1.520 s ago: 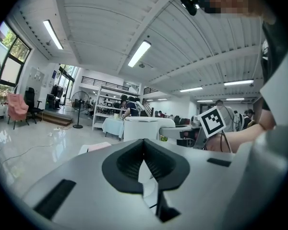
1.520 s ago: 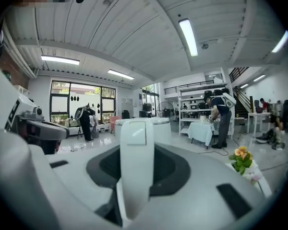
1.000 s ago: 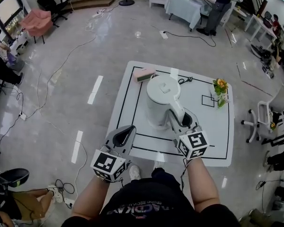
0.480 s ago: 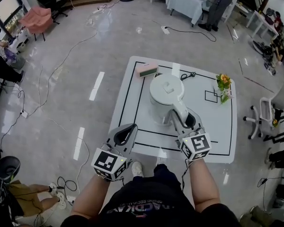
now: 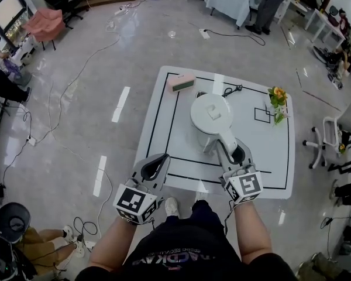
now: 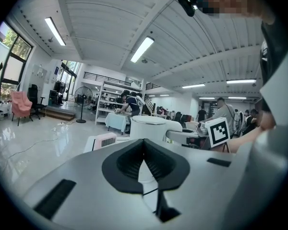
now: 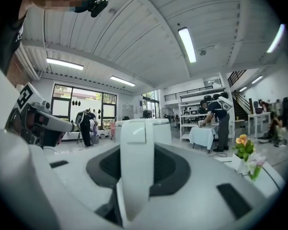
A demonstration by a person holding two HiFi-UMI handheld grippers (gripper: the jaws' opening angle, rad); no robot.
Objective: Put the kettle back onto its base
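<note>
White kettle (image 5: 211, 115), shirt print (image 5: 181, 260) seemingly illegible

Kettle (image 5: 212, 119) underside — out of sight

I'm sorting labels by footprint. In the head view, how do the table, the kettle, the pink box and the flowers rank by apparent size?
1. table
2. kettle, its lid nearer the camera, yet clearly second
3. pink box and flowers: too alike to rank
</note>
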